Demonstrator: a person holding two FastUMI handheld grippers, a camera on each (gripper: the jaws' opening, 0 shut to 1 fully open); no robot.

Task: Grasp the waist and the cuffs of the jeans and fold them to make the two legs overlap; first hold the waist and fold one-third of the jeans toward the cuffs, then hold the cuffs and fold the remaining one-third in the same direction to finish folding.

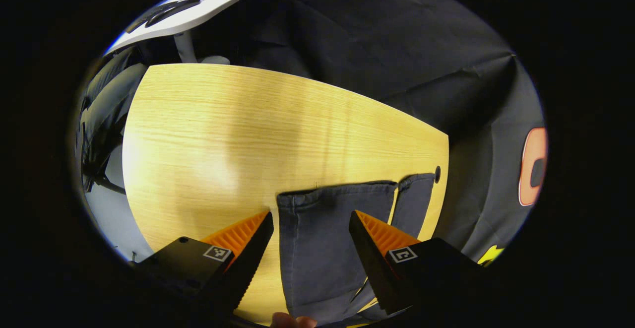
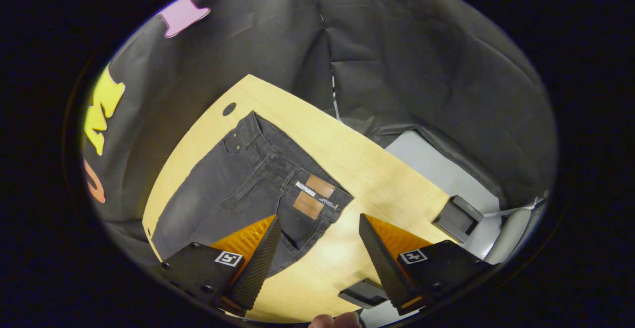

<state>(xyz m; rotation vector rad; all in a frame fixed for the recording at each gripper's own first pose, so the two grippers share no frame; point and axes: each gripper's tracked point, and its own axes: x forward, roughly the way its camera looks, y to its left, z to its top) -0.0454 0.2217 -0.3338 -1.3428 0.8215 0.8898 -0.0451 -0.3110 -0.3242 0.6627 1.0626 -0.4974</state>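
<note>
- The dark grey denim jeans (image 2: 238, 189) lie flat on the pale wooden table (image 1: 208, 134), legs apart, unfolded.
- The left gripper (image 1: 311, 226) hangs over the cuffs (image 1: 337, 191), fingers spread, likely lining up a grasp.
- The right gripper (image 2: 317, 231) hovers agape near the waist (image 2: 317, 194), holding nothing.

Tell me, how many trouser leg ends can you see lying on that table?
2. The near dark grey denim cuff lies ahead of the left gripper; the far dark grey denim cuff lies beside it, by the pale wooden table edge.
</note>
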